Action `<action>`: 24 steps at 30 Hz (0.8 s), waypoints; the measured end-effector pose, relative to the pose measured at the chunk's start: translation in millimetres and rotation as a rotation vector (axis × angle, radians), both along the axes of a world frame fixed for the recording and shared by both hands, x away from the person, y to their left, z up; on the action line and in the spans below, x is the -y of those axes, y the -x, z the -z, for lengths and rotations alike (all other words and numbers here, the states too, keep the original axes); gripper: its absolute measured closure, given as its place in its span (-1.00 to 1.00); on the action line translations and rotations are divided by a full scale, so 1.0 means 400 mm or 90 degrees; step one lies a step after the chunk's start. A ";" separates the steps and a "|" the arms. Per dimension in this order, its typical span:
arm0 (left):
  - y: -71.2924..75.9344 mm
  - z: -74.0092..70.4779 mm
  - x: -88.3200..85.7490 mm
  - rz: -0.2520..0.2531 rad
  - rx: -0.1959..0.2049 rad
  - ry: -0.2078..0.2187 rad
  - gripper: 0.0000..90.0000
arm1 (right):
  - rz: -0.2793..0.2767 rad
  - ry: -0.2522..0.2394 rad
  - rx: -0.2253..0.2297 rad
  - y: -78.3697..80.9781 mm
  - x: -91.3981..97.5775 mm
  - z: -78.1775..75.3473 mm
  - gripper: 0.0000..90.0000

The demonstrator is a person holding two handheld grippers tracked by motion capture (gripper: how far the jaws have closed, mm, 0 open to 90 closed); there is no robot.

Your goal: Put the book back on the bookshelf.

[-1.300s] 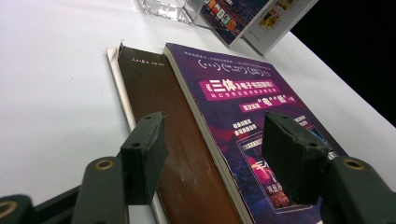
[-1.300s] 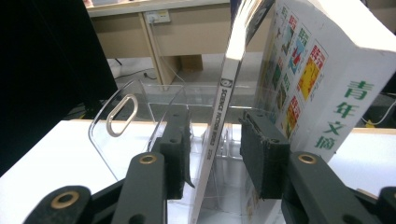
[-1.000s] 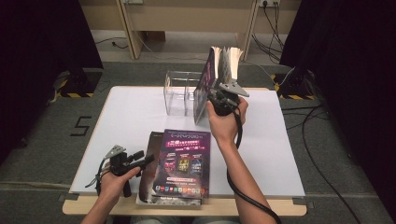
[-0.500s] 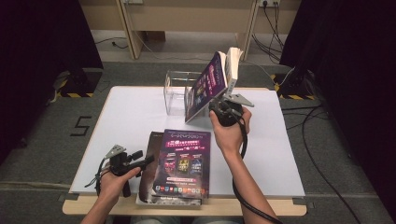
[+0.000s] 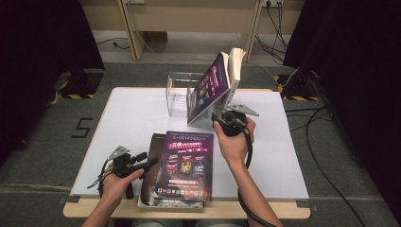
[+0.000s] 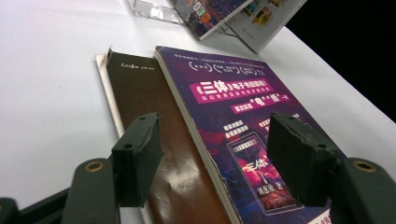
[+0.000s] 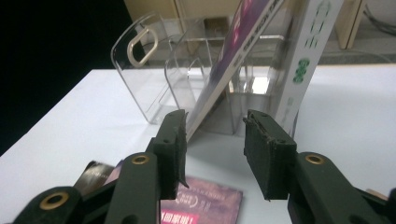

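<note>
A clear acrylic book stand sits at the back of the white table. A purple book leans steeply out of it, with a white book upright behind. My right gripper sits just below the leaning book's lower corner. Its jaws have just been opening and stand open; the corner lies close by one pad, unpressed. Near the front edge a second purple book lies flat on a brown book. My left gripper hovers open over that stack's left edge, gripping nothing.
Bare tabletop lies to the left of the stand and to the right of my right hand. The flat stack overhangs the table's front edge slightly. Cables and dark curtains surround the table on the floor.
The purple book has tipped from nearly upright to a steep lean toward the left. My right gripper has dropped and drawn back toward me. The left gripper has not moved.
</note>
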State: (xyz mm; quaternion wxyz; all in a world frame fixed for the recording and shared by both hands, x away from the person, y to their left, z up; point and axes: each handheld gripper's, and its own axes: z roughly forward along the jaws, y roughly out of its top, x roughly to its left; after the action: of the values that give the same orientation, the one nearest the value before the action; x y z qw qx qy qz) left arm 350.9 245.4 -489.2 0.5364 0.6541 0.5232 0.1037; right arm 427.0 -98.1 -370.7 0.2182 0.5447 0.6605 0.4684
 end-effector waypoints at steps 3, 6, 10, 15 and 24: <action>-0.003 -0.001 0.007 0.005 -0.002 -0.002 -0.23 | -0.004 -0.001 -0.013 0.006 0.002 0.017 0.31; -0.007 -0.002 0.014 0.014 -0.006 -0.008 -0.23 | -0.007 -0.002 -0.025 0.012 0.003 0.035 0.31; -0.016 -0.006 0.025 0.025 -0.009 -0.017 -0.23 | -0.017 -0.007 -0.049 0.021 0.006 0.061 0.31; -0.028 -0.002 0.040 0.032 -0.026 -0.028 -0.22 | -0.028 -0.005 -0.079 0.031 0.003 0.096 0.31; -0.048 0.011 0.061 0.043 -0.043 -0.036 -0.21 | -0.043 -0.010 -0.137 0.043 -0.003 0.156 0.30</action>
State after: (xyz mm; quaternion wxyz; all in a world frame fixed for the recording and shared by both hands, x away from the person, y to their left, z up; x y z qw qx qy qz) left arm 370.3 221.1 -493.6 0.5028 0.6894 0.5155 0.0783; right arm 410.0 -97.1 -433.3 0.1256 0.5711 0.6944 0.4194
